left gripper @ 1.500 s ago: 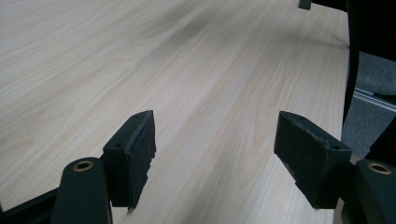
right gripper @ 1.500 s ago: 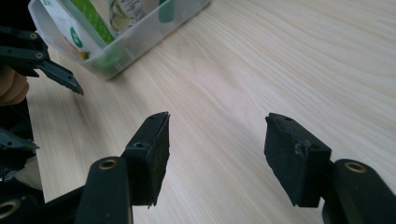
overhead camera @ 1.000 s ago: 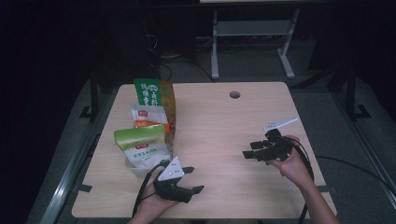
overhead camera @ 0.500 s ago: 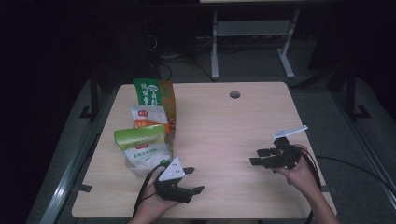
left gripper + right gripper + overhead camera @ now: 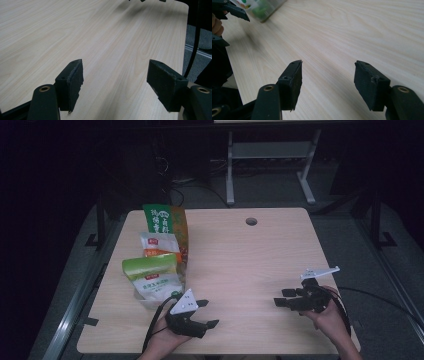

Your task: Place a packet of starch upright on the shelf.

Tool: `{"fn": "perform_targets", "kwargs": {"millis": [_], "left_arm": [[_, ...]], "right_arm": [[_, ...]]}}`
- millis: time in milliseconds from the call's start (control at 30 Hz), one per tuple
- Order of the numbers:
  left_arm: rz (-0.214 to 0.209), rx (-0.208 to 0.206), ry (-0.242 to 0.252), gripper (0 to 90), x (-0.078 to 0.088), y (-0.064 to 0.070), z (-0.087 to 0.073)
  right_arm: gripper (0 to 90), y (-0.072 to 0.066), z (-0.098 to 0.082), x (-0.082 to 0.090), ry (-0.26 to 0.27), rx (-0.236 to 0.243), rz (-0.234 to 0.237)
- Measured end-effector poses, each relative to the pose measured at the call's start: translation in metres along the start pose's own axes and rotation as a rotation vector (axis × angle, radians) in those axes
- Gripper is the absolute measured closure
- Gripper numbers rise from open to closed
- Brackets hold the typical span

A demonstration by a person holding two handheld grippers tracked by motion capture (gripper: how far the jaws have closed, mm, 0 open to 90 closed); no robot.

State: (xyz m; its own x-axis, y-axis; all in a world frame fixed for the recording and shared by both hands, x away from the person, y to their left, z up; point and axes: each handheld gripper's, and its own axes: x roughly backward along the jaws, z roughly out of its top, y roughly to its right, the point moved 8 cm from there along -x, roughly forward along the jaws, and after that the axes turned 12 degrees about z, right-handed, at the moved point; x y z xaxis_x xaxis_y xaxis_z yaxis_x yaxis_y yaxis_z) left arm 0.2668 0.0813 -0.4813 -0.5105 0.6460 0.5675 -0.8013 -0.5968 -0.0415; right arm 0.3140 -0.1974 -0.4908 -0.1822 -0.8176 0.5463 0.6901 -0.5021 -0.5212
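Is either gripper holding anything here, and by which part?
Nothing is held: the left gripper and right gripper both stand open over bare table.

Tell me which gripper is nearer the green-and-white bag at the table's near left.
Left. The left gripper sits just in front of the green-and-white bag, apart from it, jaws open. The right gripper is far across the table, also open and empty.

L gripper (image 5: 204, 312) at 6 o'clock, jaws wide, nothing between, pointing 3 o'clock. R gripper (image 5: 281, 297) at 4 o'clock, jaws wide, empty, pointing 9.
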Motion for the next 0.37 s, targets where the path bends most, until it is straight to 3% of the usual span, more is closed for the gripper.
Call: {"fn": "perform_targets", "kwargs": {"millis": [233,367], "left_arm": [[-0.002,0.000,-0.004,29.1,-0.001,0.001,-0.001],[-0.012,-0.001,-0.005,29.1,-0.002,0.002,-0.001]], "right_arm": [[38.3,-0.005,-0.015,0.003,0.027,-0.007,0.002],[36.3,-0.010,-0.019,0.007,0.060,0.005,-0.023]]}}
